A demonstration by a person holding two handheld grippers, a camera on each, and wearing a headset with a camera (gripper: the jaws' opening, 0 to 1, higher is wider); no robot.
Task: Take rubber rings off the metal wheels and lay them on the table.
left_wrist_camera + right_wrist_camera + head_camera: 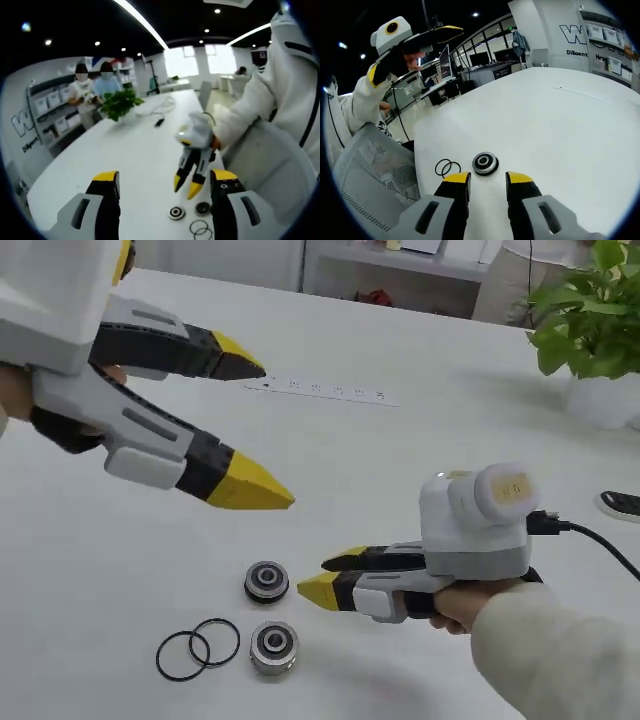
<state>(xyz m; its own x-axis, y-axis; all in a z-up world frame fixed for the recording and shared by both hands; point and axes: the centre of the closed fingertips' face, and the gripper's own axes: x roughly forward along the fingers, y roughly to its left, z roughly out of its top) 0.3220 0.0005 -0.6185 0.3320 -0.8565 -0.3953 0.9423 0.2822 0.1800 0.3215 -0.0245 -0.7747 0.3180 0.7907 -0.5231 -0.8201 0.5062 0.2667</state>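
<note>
Rubber rings [198,648], two of them, lie overlapping on the table [450,420] at the near left, just beside a bare silver wheel [273,647]; just beyond it the dark-rimmed wheel [266,581], lying flat and I judge not yet stripped, sits directly left of my right gripper [313,577]. That gripper is low, pointing left at it, jaws slightly apart and empty, so it is the nearer one. Farther left and raised, my left gripper [276,434] gapes wide, holding nothing.
</note>
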